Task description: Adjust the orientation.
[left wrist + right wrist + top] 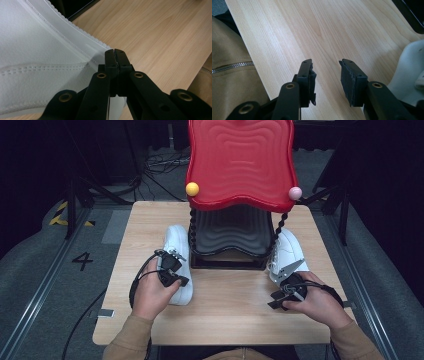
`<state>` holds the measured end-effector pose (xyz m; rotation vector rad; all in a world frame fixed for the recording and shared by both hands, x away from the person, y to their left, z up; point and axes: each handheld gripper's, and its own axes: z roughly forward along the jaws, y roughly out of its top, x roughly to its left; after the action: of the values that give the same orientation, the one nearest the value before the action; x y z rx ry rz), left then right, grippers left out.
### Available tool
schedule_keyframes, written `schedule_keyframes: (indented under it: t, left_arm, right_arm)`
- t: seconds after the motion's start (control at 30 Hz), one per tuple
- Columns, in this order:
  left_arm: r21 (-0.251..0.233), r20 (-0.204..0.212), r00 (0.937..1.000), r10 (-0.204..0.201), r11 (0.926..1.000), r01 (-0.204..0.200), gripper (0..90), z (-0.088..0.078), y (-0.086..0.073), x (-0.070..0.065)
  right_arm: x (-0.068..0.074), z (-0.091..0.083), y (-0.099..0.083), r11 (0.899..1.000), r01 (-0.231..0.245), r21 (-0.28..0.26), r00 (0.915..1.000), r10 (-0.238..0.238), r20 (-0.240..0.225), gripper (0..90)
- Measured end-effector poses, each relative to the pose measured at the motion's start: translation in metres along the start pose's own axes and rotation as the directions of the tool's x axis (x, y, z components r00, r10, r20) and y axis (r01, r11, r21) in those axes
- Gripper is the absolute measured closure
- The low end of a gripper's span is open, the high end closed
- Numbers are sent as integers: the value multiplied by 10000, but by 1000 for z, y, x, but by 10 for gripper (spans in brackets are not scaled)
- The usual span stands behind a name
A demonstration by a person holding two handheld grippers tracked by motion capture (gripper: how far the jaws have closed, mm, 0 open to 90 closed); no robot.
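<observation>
Two white sneakers lie on the wooden table (230, 312), one on each side of a rack. My left gripper (183, 281) hovers over the near end of the left sneaker (177, 240). In the left gripper view its jaws (115, 53) are pressed together at the ribbed sole edge of this sneaker (37, 62), and nothing shows between them. My right gripper (274, 301) is at the near end of the right sneaker (291, 247), pointing back toward the person. Its jaws (327, 75) stand apart over bare wood, with that sneaker (407, 67) off to one side.
A rack with a wavy red top shelf (240, 160) and a black lower shelf (230, 235) stands at the back middle of the table, with a yellow ball (192, 189) and a pink ball (295, 193) at its corners. A tan zipped jacket (232, 82) is at the near edge.
</observation>
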<state>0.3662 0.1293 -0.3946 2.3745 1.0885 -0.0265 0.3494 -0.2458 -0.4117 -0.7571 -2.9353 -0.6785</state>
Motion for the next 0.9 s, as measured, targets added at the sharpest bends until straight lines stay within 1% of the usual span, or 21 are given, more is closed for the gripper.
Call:
schedule_keyframes:
  t: [0.03, 0.07, 0.13, 0.17, 0.23, 0.3, 0.37, 0.4, 0.43, 0.5, 0.53, 0.57, 0.63, 0.67, 0.7, 0.73, 0.77, 0.8, 0.83, 0.9]
  left_arm:
    - [0, 0, 10000, 0, 10000, 0, 900, 0, 0, 0]
    - [68, -55, 10000, 41, 10000, -41, 900, 3, 3, -3]
    - [283, -351, 9993, 141, 9995, -131, 900, 5, 9, -8]
    - [293, -433, 9990, 138, 9995, -126, 900, 6, 10, -8]
    - [254, -467, 9989, 94, 9996, -82, 900, 7, 10, -9]
    - [205, -494, 9987, 139, 9997, -129, 900, 10, 12, -9]
    - [68, -482, 9987, 180, 9998, -177, 900, 17, 14, -11]
    - [68, -482, 9987, 180, 9998, -177, 900, 17, 14, -11]
    - [44, -546, 9981, 275, 9996, -273, 900, 21, 17, -12]
    - [177, -625, 9975, 343, 9993, -333, 900, 30, 24, -14]
    - [245, -660, 9968, 446, 9988, -431, 900, 36, 28, -14]
    - [493, -721, 9963, 477, 9978, -442, 900, 41, 30, -14]
    - [1166, -1044, 9931, 526, 9924, -403, 900, 54, 31, -13]
    - [1440, -1287, 9899, 595, 9887, -407, 900, 61, 30, -11]
    - [1487, -1254, 9910, 466, 9885, -277, 900, 63, 29, -9]
    - [1324, -1189, 9920, 431, 9908, -272, 900, 59, 30, -8]
    - [1227, -1289, 9910, 350, 9923, -191, 900, 57, 30, -8]
    - [1227, -1289, 9910, 350, 9923, -191, 900, 57, 30, -8]
    - [1146, -1440, 9888, 402, 9931, -237, 900, 53, 30, -7]
    - [1094, -1366, 9899, 386, 9937, -237, 900, 51, 30, -7]
  right_arm:
    - [0, 0, 0, 10000, 0, 0, 10000, 0, 0, 622]
    - [0, -1, 0, 10000, 2, -11, 10000, -2, 7, 622]
    - [0, -2, -2, 10000, -26, -54, 10000, 27, 35, 623]
    - [0, -2, -3, 10000, -38, -46, 10000, 38, 51, 623]
    - [0, -3, -3, 10000, -38, -44, 10000, 38, 53, 623]
    - [1, -2, -4, 10000, -47, -23, 10000, 48, 67, 623]
    - [1, -1, -4, 10000, -36, 11, 10000, 36, 36, 623]
    - [1, -1, -4, 10000, -36, 11, 10000, 36, 36, 623]
    - [2, 0, -4, 10000, -23, 49, 10000, 23, 30, 623]
    - [2, 1, -4, 10000, -4, 83, 10000, 4, 23, 622]
    - [3, 1, -4, 10000, -9, 78, 10000, 9, 11, 622]
    - [2, 0, -4, 10000, -16, 72, 10000, 16, 20, 621]
    - [2, 0, -5, 10000, -48, 65, 10000, 47, 42, 621]
    - [1, 0, -6, 10000, -75, 58, 10000, 75, 43, 621]
    - [1, -1, -6, 9999, -86, 64, 10000, 86, 50, 620]
    - [0, -1, -7, 9999, -96, 60, 9999, 96, 42, 619]
    - [0, -1, -7, 9999, -111, 53, 9999, 111, 59, 619]
    - [0, -1, -8, 9999, -134, 55, 9999, 134, 60, 618]
    - [0, -1, -8, 9999, -145, 65, 9999, 145, 65, 617]
    - [1, 0, -8, 9998, -140, 102, 9999, 140, 55, 614]
